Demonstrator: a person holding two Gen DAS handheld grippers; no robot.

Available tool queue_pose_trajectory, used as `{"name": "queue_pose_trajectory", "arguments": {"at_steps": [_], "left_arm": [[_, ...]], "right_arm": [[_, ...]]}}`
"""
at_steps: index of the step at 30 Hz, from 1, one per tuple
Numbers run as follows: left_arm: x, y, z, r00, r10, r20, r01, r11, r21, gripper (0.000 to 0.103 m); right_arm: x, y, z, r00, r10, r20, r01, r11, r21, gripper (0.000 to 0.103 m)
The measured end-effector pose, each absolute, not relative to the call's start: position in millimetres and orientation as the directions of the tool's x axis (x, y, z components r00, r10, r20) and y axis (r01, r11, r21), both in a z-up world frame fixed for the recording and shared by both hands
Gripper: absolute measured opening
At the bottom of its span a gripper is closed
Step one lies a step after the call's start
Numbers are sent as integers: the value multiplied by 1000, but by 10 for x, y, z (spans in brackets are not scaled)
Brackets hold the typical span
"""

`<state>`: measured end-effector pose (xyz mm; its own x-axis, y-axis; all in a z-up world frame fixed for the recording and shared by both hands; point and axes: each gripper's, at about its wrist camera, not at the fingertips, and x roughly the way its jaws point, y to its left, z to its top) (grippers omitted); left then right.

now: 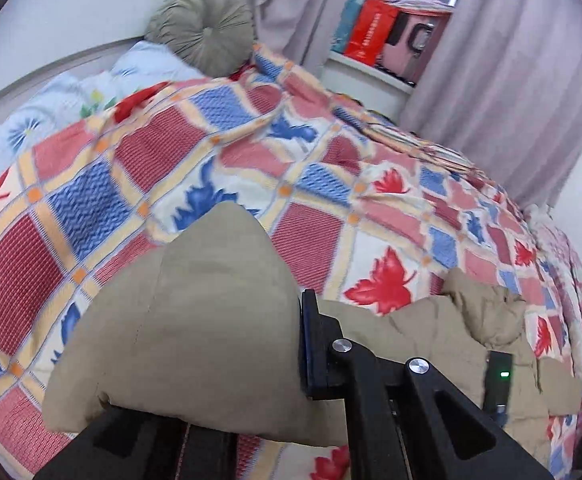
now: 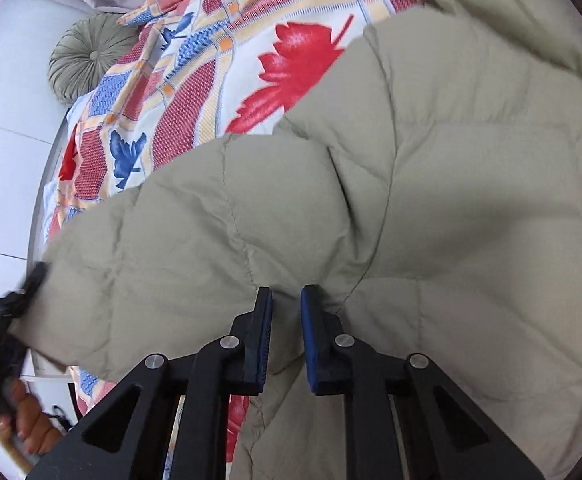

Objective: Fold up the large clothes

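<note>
Item: jacket (image 2: 431, 184), beige, quilted, padded. I see it lying on the bed (image 1: 251, 152), over the patchwork quilt with red leaves, toward the near edge; most of the body is spread flat, a bunched part lies at the right in the left wrist view.

Left hand-held gripper (image 1: 291, 344): clenched on a sleeve end or corner of the jacket, which stands up in a peak over the quilt. Only one finger shows; the fabric covers the other.

Right hand-held gripper (image 2: 286, 336): jaws nearly closed, a fold of jacket pinched between the pads, at the near edge of the garment.

Also present: round grey cushion (image 1: 201, 30) at the head of the bed; curtains (image 1: 503, 80) beyond the far edge; a person's hand (image 2: 27, 420) on the other gripper's grip, lower left of the right wrist view.

Progress, as I judge it: early. Both grips are taken and one part is lifted; no finished fold shows. Sleeves and body are left to fold.
</note>
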<state>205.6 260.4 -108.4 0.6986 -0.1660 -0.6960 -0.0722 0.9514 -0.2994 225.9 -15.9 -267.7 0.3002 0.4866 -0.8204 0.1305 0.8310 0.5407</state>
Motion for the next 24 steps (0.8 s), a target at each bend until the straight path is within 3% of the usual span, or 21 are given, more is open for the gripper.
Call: {"name": "queue_pose_trajectory", "arguments": {"at_steps": [7, 12, 17, 24], "left_arm": [[2110, 1381, -679, 700, -329, -634, 181, 941, -287, 10], [2135, 401, -746, 627, -412, -661, 323, 910, -262, 10], [2086, -533, -1232, 541, -386, -747, 414, 895, -163, 10], [1865, -1184, -2143, 476, -221, -851, 451, 892, 20, 11]], "right_arm": [[2213, -120, -2723, 233, 569, -789, 88, 796, 599, 16], [1864, -786, -2471, 287, 583, -760, 144, 758, 636, 16], [1370, -1734, -2191, 377, 423, -824, 244, 813, 529, 16], [836, -2598, -2131, 395, 281, -875, 392, 810, 437, 16]]}}
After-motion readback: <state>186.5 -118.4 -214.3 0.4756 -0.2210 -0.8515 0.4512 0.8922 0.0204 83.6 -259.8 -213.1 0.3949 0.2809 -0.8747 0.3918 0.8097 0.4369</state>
